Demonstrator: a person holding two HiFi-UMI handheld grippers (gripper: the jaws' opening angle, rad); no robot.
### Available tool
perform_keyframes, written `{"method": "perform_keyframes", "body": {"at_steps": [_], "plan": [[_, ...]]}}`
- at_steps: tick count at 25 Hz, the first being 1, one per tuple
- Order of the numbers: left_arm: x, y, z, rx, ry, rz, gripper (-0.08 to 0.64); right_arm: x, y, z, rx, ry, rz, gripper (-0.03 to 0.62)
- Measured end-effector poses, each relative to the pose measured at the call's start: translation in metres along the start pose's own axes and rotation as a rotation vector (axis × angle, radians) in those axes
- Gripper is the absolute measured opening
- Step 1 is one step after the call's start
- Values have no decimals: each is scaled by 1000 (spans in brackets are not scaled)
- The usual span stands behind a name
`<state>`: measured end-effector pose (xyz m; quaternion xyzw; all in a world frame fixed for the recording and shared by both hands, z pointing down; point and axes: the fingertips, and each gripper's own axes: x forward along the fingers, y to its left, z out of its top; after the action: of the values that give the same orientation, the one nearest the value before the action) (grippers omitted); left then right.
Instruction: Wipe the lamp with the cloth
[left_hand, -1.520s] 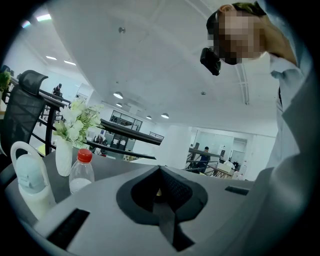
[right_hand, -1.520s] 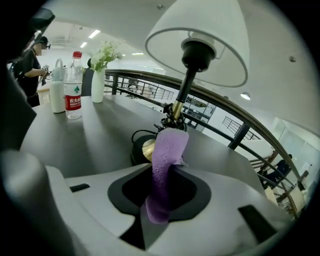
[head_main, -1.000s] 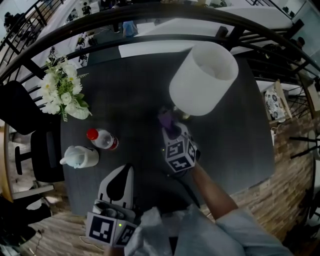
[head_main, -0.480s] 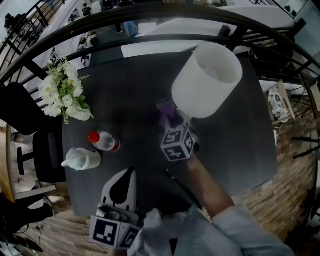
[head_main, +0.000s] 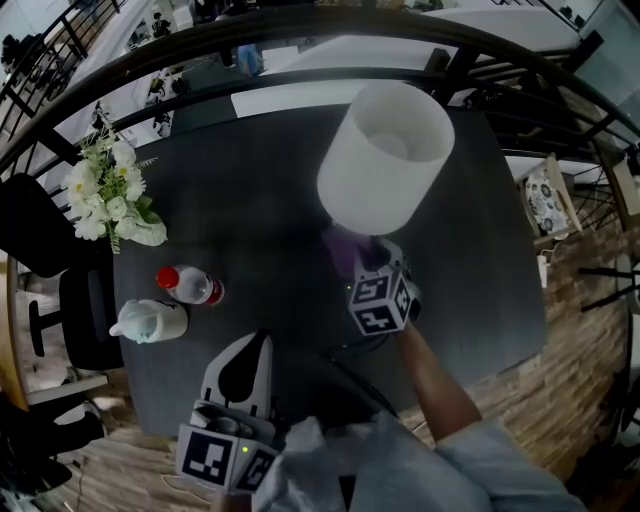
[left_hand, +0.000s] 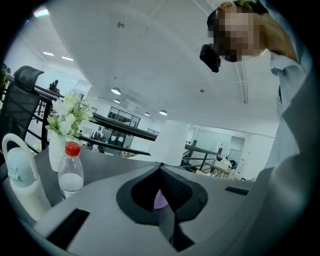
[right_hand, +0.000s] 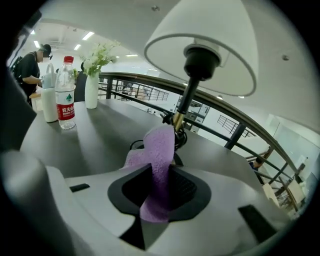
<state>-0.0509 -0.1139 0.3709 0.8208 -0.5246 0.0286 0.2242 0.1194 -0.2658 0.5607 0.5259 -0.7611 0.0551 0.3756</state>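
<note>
A lamp with a white shade (head_main: 385, 160) stands on the dark table (head_main: 250, 210). In the right gripper view the shade (right_hand: 220, 47) looms overhead and its dark stem (right_hand: 187, 97) runs down to a brass base. My right gripper (head_main: 365, 262) is shut on the purple cloth (right_hand: 159, 165), which sticks up against the lower stem; the cloth (head_main: 345, 245) shows just under the shade. My left gripper (head_main: 240, 375) rests at the table's near edge, shut and empty, pointing at the lamp (left_hand: 170, 142).
A vase of white flowers (head_main: 105, 195) stands at the far left. A red-capped water bottle (head_main: 188, 285) and a white jug (head_main: 145, 320) sit nearer. A black cable (head_main: 350, 375) lies on the table. Railings surround the table.
My right gripper has moved right and slightly nearer around the lamp base, carrying the cloth. The left gripper has stayed put.
</note>
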Motion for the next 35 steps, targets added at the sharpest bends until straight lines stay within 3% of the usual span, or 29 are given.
{"method": "perform_keyframes", "body": {"at_steps": [8,15,21,25,35], "plan": [[4,-18,1,18,4,9,12,-18,-36,-29,33,24,-46,91],[3,-34,6,58,-12,9,12,-55,-65,-25,97,-62,-65,91],[4,-44,19,91,-47,-7,12,-112,-67,6,171,-197,-26,91],[5,-49,35,104,-121,-13,12,-150,-60,38,179,-301,15,91],[-4,-61,56,143,-165,7,12,-237,-45,115,192,-530,120,91]]}}
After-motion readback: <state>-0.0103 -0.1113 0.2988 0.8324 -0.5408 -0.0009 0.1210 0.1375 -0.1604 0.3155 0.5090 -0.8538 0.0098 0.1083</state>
